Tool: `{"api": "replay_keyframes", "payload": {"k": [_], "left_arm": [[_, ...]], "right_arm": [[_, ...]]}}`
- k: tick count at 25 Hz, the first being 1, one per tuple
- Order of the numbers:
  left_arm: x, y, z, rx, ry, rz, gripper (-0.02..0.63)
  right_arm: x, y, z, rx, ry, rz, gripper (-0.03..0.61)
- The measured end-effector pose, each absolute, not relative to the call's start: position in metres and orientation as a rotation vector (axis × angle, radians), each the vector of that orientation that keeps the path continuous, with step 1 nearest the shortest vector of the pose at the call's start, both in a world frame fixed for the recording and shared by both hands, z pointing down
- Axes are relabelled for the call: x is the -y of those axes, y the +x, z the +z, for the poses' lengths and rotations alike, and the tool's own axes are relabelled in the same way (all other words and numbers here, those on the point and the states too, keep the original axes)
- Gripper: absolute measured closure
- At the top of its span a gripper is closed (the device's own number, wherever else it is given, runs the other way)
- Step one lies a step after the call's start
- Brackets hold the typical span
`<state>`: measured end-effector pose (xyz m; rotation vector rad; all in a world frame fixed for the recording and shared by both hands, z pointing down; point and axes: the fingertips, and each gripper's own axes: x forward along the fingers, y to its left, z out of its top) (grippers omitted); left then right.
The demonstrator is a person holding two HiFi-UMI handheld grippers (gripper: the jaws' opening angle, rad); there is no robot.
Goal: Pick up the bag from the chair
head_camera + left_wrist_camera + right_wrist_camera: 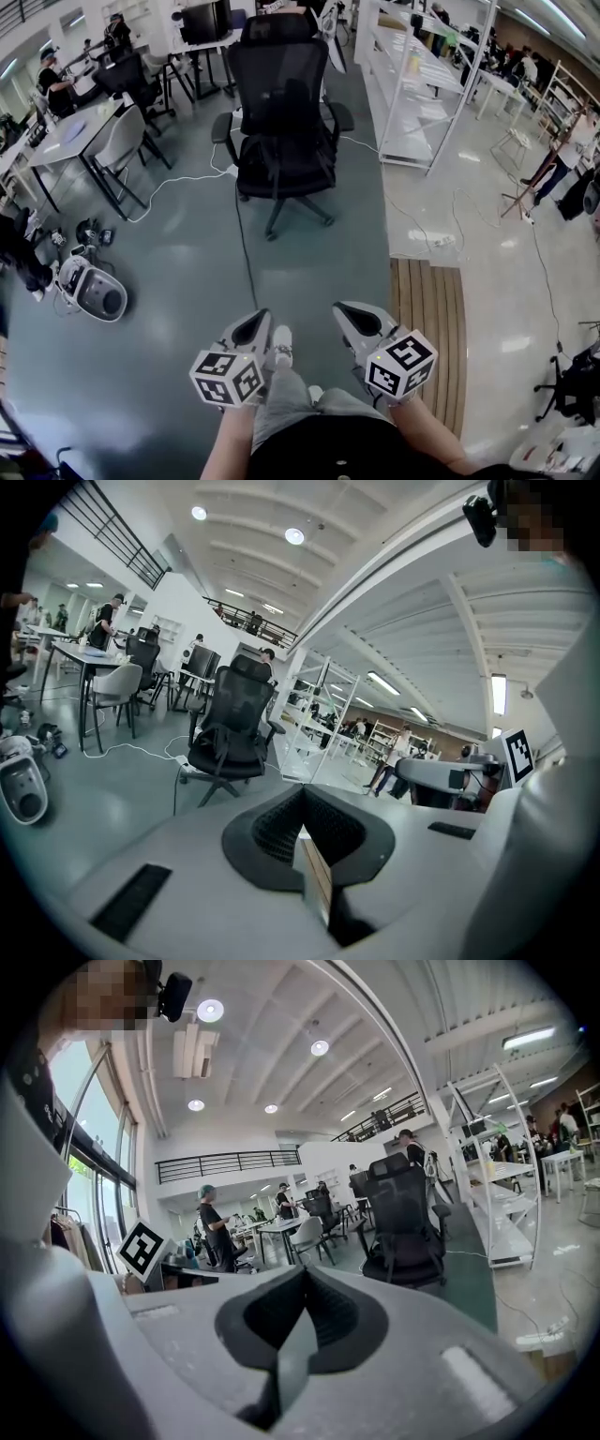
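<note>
A black mesh office chair (281,122) stands on the grey floor straight ahead of me, a few steps away. A dark shape (291,103) rests on its seat against the backrest; it may be the bag, but black on black makes it hard to tell apart. The chair also shows in the left gripper view (230,733) and the right gripper view (403,1213). My left gripper (255,325) and right gripper (349,314) are held low, close to my body, both pointing at the chair. In each gripper view, left (302,803) and right (302,1281), the jaws are closed together with nothing between them.
A white shelving rack (422,84) stands right of the chair. A wooden slatted mat (427,328) lies on the floor at my right. A black cable (246,244) runs from the chair toward me. A white device (94,291) and tables with chairs (75,131) are at left.
</note>
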<state>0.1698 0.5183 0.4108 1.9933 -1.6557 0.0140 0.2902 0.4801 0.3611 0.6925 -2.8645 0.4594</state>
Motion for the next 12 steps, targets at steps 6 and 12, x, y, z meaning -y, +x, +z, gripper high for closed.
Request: {"api": "replay_keyframes", "payload": {"k": [6,12], "left_arm": [[-0.448,0.125,0.421,1.633,2.001,0.013,0.597],[-0.354,0.046,0.395,1.640,2.058,-0.004,0.597]], "right_arm": [[-0.408,0.250,0.371,2.848,0.752,0.461,0.580],[-0.320,0.174,0.352,2.863,0.787,0.406,0.580]]}}
